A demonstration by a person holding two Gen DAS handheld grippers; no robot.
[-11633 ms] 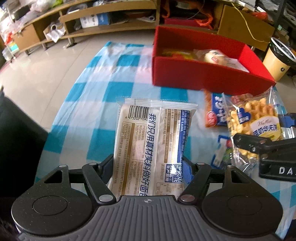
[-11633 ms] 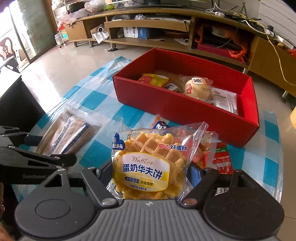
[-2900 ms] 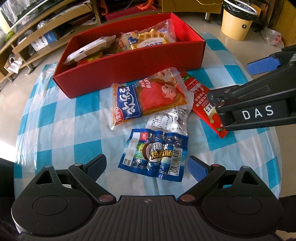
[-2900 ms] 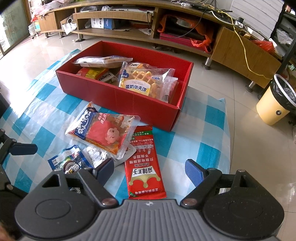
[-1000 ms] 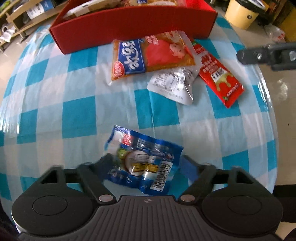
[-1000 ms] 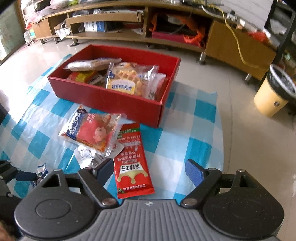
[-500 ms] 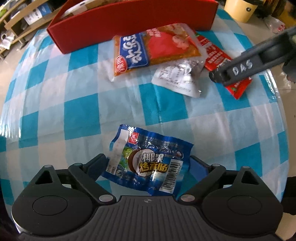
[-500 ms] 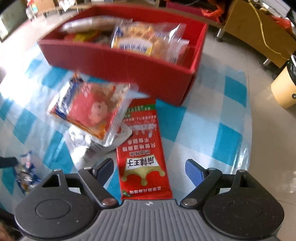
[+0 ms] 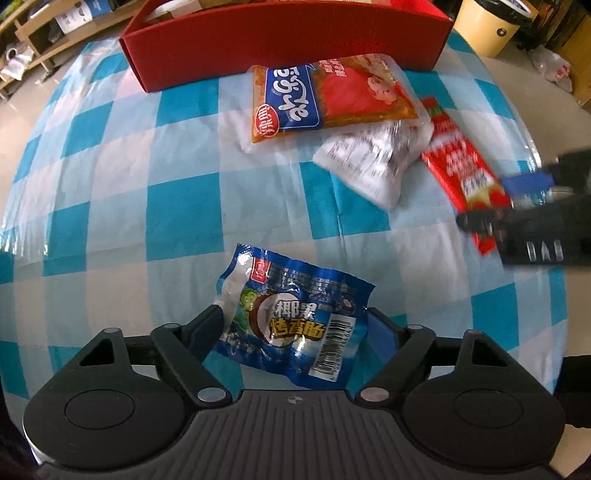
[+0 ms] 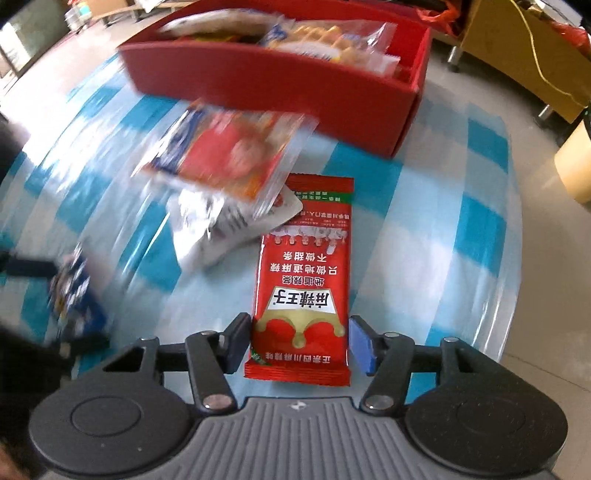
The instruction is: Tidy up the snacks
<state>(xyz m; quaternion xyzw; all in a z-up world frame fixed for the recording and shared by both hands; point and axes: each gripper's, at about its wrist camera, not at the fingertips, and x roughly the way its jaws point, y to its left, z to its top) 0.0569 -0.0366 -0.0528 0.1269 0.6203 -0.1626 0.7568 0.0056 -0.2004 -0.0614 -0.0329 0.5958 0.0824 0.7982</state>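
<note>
A blue sausage packet (image 9: 295, 325) lies on the checked cloth between the fingers of my left gripper (image 9: 295, 328). The jaws are closing and both pads touch the packet's side edges. A long red spicy-strip packet (image 10: 301, 295) lies flat between the fingers of my right gripper (image 10: 299, 343), whose jaws are also closing, with the pads at its long edges. In the left wrist view the right gripper (image 9: 532, 236) shows blurred over the red packet (image 9: 458, 162). The red box (image 10: 277, 81) with several snack bags stands behind.
An orange and blue snack bag (image 9: 332, 99) lies partly on a white-silver packet (image 9: 373, 162), just in front of the red box (image 9: 288, 40). A yellow bin (image 9: 487, 26) stands on the floor beyond the round table's far right edge.
My right gripper has come down over the red packet and its jaws have narrowed onto it. The left jaws have drawn in against the blue packet; the left hand has hardly moved.
</note>
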